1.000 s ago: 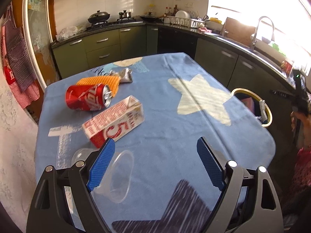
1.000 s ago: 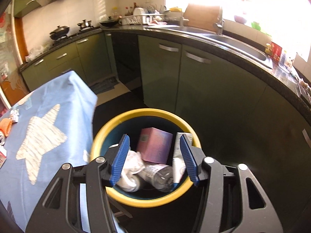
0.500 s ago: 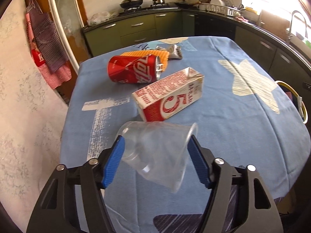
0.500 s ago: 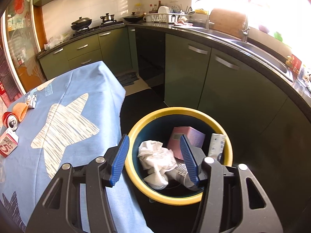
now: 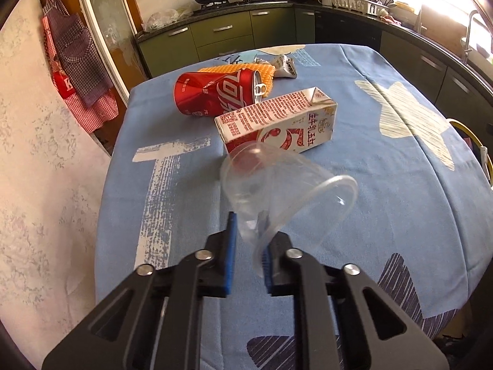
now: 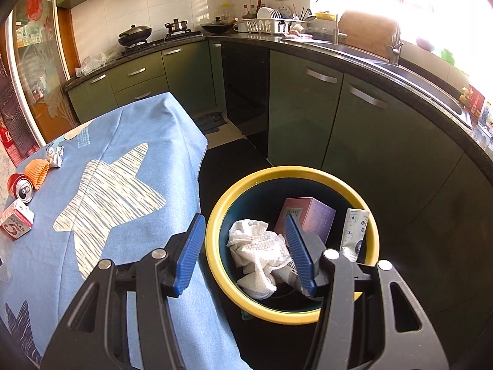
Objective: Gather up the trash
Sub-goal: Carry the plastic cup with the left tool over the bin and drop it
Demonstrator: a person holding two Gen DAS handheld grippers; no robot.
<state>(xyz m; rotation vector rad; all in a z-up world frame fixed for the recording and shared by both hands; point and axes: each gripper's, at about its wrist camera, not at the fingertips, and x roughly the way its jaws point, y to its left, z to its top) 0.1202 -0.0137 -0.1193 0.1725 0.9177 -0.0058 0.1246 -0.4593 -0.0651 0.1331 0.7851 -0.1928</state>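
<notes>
- Left black gripper with blue pads pinches the rim wall of a clear plastic cup, held above the blue star-print tablecloth near its near edge; the cup's long axis tilts, base toward the carton, mouth facing right and toward the camera
- White-and-red milk carton lies on its side just beyond; red soda can lies behind it, top end pointing right
- Right black gripper with blue pads is wide and empty, over the yellow-rimmed trash bin beside the table's right edge
</notes>
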